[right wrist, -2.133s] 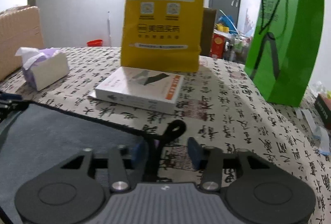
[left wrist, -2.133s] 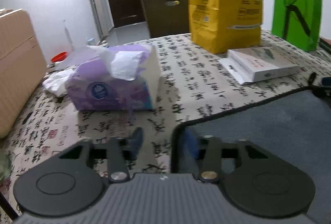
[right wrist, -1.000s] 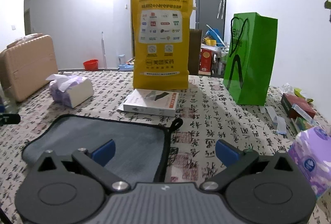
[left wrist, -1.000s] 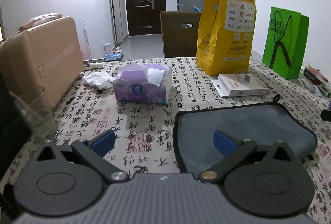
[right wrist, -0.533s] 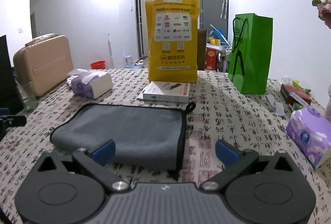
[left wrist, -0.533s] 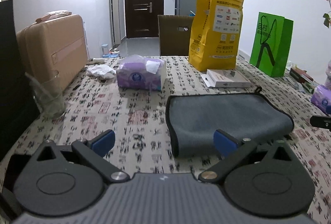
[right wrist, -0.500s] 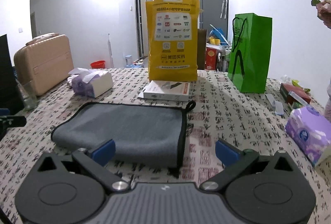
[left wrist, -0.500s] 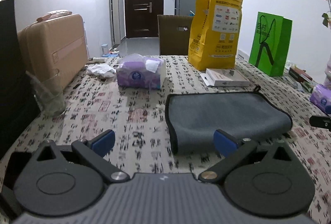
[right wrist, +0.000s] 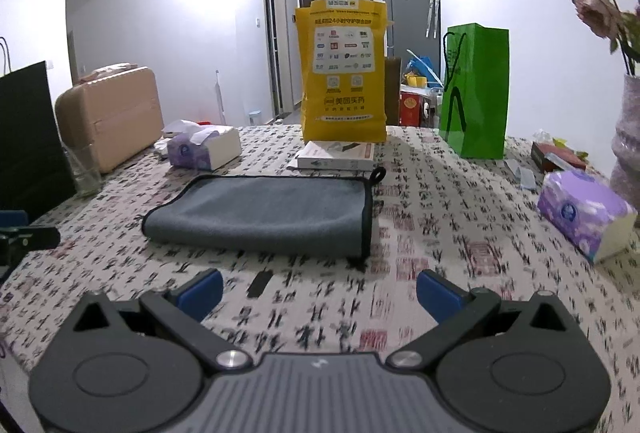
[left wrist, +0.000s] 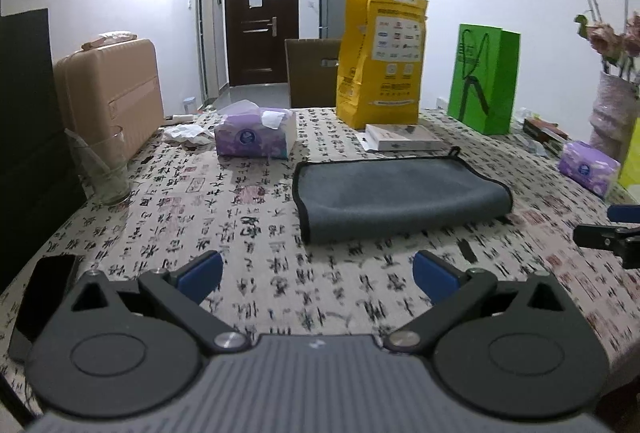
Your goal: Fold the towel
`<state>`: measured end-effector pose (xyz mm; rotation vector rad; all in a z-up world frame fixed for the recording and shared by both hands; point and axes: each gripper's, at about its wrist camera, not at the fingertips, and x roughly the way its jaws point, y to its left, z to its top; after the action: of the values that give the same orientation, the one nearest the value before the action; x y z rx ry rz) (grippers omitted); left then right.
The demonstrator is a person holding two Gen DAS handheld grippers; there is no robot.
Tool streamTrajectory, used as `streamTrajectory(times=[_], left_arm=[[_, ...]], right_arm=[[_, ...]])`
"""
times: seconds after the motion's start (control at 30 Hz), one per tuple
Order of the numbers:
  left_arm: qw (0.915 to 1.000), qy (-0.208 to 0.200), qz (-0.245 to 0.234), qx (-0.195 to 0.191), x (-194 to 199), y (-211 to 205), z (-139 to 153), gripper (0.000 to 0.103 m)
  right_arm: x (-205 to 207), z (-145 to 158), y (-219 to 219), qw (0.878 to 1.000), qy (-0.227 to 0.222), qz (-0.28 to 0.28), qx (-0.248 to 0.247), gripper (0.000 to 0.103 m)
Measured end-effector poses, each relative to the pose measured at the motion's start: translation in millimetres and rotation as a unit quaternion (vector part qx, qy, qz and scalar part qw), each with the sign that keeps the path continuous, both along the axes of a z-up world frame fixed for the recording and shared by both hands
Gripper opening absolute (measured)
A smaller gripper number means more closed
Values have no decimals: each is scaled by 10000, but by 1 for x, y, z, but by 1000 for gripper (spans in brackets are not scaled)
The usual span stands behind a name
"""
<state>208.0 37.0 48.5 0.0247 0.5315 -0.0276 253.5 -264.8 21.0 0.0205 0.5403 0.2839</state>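
Observation:
A grey towel with a black hem (left wrist: 400,193) lies folded in half on the patterned tablecloth, its fold toward me; it also shows in the right wrist view (right wrist: 264,213). A small hanging loop (right wrist: 377,175) sits at its far right corner. My left gripper (left wrist: 318,275) is open and empty, held back from the towel's near left edge. My right gripper (right wrist: 319,291) is open and empty, held back from the towel's near right edge. Neither touches the towel.
Behind the towel lie a white box (right wrist: 336,155), a yellow bag (right wrist: 342,73) and a green bag (right wrist: 474,93). Purple tissue packs stand far left (left wrist: 256,133) and right (right wrist: 584,213). A glass (left wrist: 102,169), a phone (left wrist: 44,297) and a vase (left wrist: 612,113) flank the table.
Both grippers let go of the towel's far corners, opened wide and pulled back toward the near table edge. The towel now lies folded in half.

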Motion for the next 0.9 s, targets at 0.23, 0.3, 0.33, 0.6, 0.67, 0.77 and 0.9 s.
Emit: streamTrajectory(times=[0.23, 0.3, 0.33, 0.6, 0.67, 0.77, 0.9], left_arm=[[9996, -249, -99, 17, -49, -13, 1, 103], [9994, -319, -96, -4, -62, -15, 1, 103], [9992, -385, -130, -21, -71, -16, 1, 103], [9981, -577, -179, -120, -111, -16, -4, 103], [9977, -622, -225, -130, -121, -16, -7, 103], [9975, -661, -237, -124, -134, -14, -14, 103], [9976, -665, -192, -41, -144, -10, -22, 103]], right_arm=[[-43, -4, -3, 9998, -78, 0, 164, 103], [-55, -6, -3, 9999, -71, 46, 134, 103], [-60, -6, -3, 9999, -65, 46, 99, 103], [-109, -3, 0, 9994, -277, 120, 156, 103], [-120, -5, 3, 9994, -278, 137, 170, 103], [-136, -10, 7, 9992, -265, 187, 232, 103], [-155, -13, 15, 9989, -370, 203, 194, 103]])
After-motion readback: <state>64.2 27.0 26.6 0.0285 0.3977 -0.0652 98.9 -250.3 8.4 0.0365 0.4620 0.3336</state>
